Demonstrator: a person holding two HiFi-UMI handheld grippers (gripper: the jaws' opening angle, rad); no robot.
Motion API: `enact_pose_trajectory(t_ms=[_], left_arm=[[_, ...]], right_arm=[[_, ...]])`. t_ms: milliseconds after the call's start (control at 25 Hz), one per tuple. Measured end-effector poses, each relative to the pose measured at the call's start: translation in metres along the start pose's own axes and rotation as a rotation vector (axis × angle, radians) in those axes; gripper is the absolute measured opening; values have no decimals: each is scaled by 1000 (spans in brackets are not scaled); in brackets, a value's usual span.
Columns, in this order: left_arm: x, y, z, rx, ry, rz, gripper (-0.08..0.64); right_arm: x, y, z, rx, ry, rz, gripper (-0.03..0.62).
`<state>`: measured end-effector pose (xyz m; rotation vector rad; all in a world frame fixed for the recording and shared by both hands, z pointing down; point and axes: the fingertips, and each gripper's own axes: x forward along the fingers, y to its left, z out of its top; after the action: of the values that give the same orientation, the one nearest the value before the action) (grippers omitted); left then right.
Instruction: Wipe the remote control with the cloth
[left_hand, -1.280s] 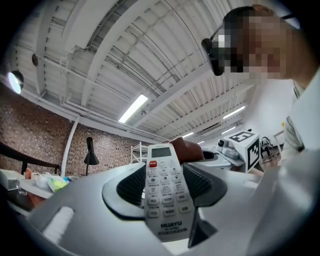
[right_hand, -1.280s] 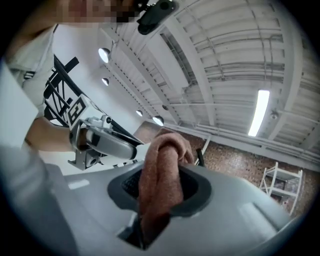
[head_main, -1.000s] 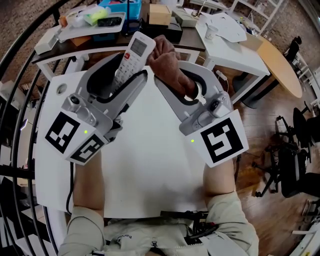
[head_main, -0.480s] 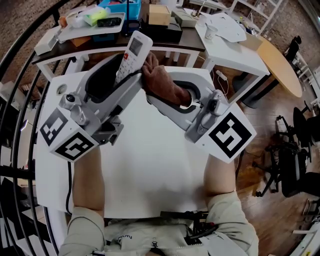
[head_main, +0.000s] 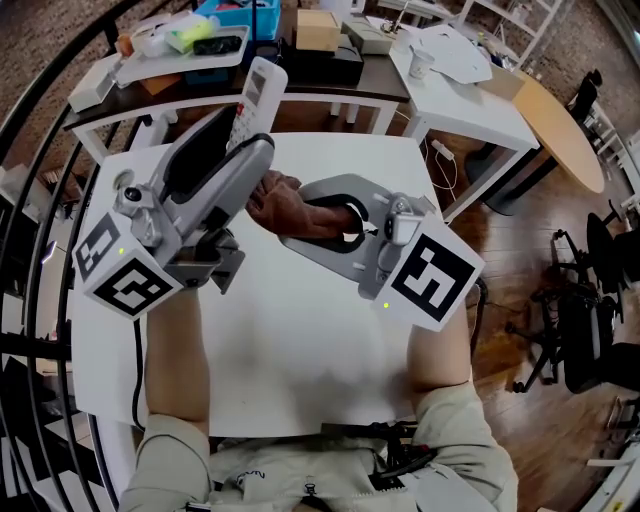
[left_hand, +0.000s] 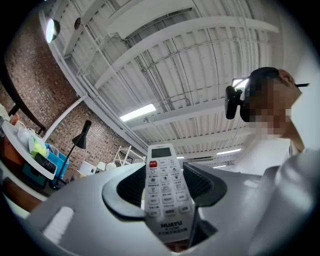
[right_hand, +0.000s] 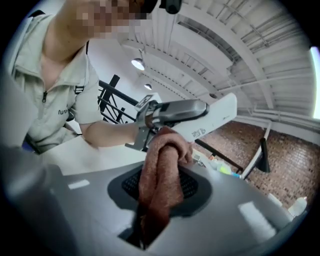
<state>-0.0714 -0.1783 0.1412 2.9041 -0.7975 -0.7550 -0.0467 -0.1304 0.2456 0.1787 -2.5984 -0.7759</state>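
Left gripper (head_main: 238, 150): clamped on remote control (head_main: 257, 90), raised over table's (head_main: 290, 340) far edge
Right gripper (head_main: 300, 215): clamped on cloth (head_main: 283, 205), over table, beside left gripper

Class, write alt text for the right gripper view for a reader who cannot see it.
A bunched brown cloth is clamped between the jaws of the right gripper. Beyond it, the left gripper holds a white remote control above a white table; a person in a pale shirt is behind.
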Motion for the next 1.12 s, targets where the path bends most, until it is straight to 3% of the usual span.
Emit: enact_pose_trajectory(t_ms=[120, 320, 440, 680, 1120], left_arm=[[1, -3, 0, -7, 2, -19, 244], [5, -11, -8, -12, 27, -50, 245], [10, -20, -15, -18, 47, -85, 245], [19, -34, -28, -27, 81, -132, 245], [8, -21, -7, -92, -12, -108, 245]], right_arm=[[-11, -22, -1, -3, -12, -104, 95], [-55, -90, 12, 136, -194, -511, 97], [-72, -103, 19, 157, -266, -596, 97], [-61, -96, 23, 137, -279, -553, 97], [-21, -63, 28, 96, -232, -375, 95]])
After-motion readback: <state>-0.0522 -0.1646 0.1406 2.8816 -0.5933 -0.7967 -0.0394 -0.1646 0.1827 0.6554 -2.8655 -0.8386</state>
